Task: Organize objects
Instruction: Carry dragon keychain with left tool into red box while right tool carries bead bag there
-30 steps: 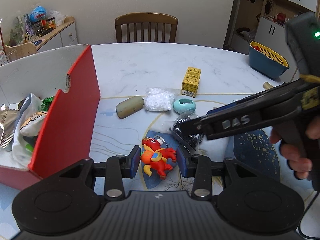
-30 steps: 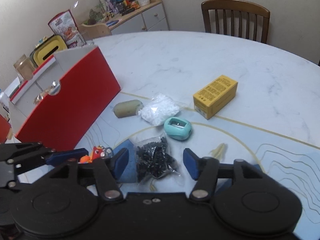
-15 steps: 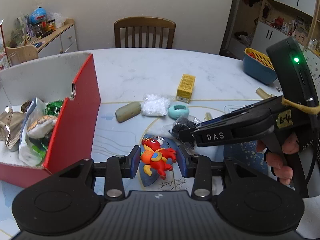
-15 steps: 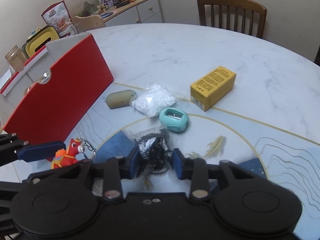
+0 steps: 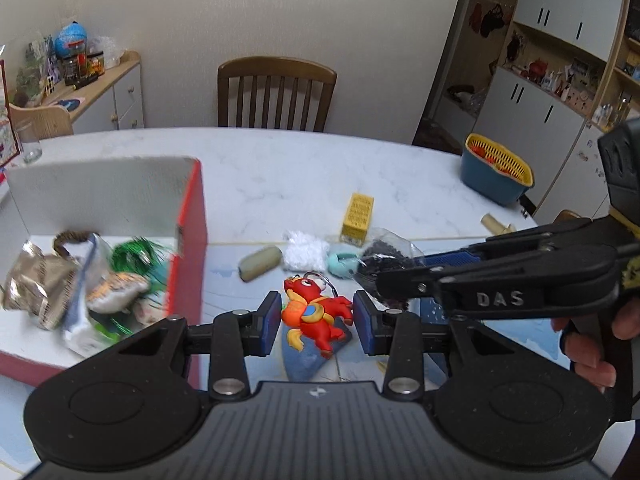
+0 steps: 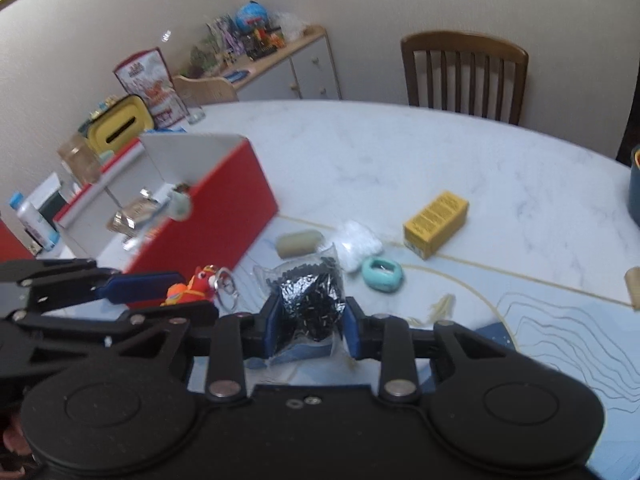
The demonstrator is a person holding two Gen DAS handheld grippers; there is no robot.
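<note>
Red box (image 6: 208, 216) walls the left; far tabletop (image 6: 400, 160) lies open.

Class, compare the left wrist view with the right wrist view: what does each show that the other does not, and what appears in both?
Only the left wrist view shows the blue and yellow basket and the tall cupboards.

Only the right wrist view shows the yellow container with a slot.

Both show the red box, the yellow carton, the left gripper shut on the red horse keychain, and the right gripper shut on the bag of black beads.

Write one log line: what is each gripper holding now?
left gripper: shut on red horse keychain | right gripper: shut on black bead bag | both lifted
</note>
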